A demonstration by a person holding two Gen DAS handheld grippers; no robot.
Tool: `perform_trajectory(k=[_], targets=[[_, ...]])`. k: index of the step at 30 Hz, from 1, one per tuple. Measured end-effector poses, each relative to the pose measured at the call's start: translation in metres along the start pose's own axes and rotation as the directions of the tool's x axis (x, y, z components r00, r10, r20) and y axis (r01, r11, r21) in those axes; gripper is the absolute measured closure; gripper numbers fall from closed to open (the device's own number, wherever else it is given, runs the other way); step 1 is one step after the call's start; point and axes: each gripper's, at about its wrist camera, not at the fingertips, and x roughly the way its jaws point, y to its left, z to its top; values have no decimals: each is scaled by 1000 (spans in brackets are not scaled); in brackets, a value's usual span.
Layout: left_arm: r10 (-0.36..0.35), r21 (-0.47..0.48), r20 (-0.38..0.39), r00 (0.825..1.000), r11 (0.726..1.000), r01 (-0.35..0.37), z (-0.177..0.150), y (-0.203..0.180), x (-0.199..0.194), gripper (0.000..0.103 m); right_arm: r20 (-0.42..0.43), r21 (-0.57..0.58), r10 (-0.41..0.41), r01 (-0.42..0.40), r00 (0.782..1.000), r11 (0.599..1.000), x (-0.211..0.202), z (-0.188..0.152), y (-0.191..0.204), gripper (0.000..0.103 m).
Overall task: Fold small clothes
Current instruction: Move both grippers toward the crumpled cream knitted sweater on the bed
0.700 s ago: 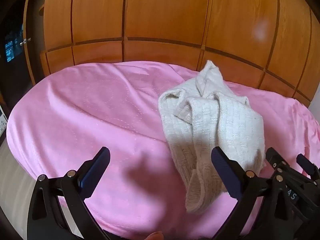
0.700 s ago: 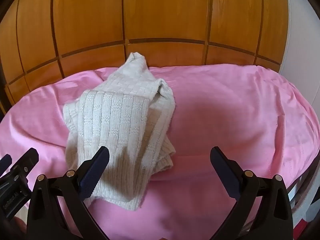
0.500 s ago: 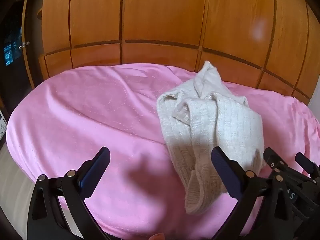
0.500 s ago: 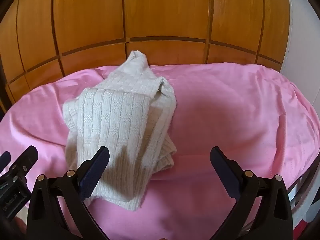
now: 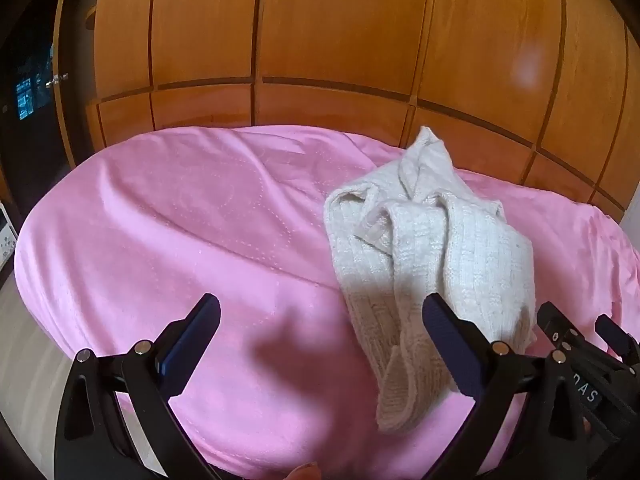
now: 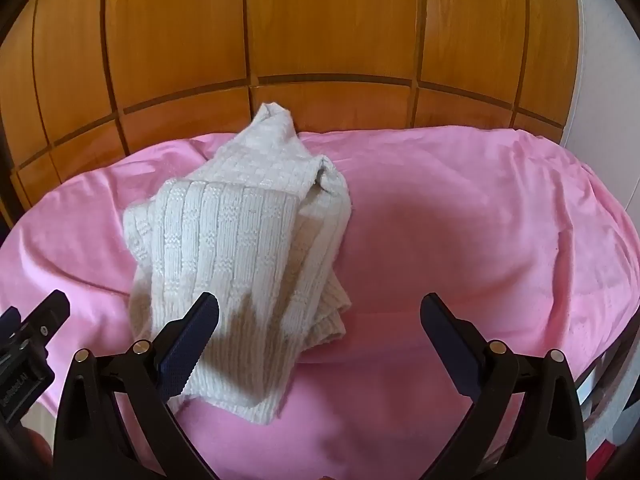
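Left wrist view. Left gripper (image 5: 320, 320) points down at a slant over the bed. Jaws stand at full spread with nothing between them but pink blanket (image 5: 160, 240). The knit (image 5: 432, 256), a cream ribbed garment, lies crumpled on the blanket. Most of it sits ahead of the right-hand jaw and to its outer side; the near hem drops behind that jaw's tip, so contact there cannot be told. One end of the knit rises in a peak at the far edge of the bed, against the wardrobe (image 5: 320, 40). A dark shadow falls on the blanket between the jaws, nearer the left-hand one. Beyond the right-hand jaw, at the frame's lower right edge, part of the right gripper (image 5: 580, 344) shows as black bars. A fingertip (image 5: 304, 472) shows at the bottom edge, below the jaws.

Right wrist view. Right gripper (image 6: 320, 320) points more steeply down. Jaws stand fully apart and hold nothing. The knit (image 6: 240, 248) lies ahead of the left-hand jaw, and its near hem passes under that jaw's tip; touching or apart cannot be told. A folded corner of the knit reaches partway into the gap between the jaws. The right-hand jaw has only blanket (image 6: 480, 220) ahead of it. The knit's peak stands at the far edge, against the wardrobe (image 6: 320, 20). Outside the left-hand jaw, at the left frame edge, part of the left gripper (image 6: 32, 336) shows. A white wall (image 6: 600, 60) shows beyond the right-hand jaw.
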Motion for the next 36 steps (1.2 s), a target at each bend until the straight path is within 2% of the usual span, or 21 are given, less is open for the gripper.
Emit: perform_trajectory(k=[20, 36], targets=[[30, -15, 3, 1000, 999, -30, 1, 3, 4, 2, 22, -1, 10, -10, 1000, 1000, -3, -2, -3, 3], [33, -3, -20, 999, 999, -33, -2, 4, 12, 2, -12, 6, 20, -20, 1000, 1000, 0, -1, -6, 3]])
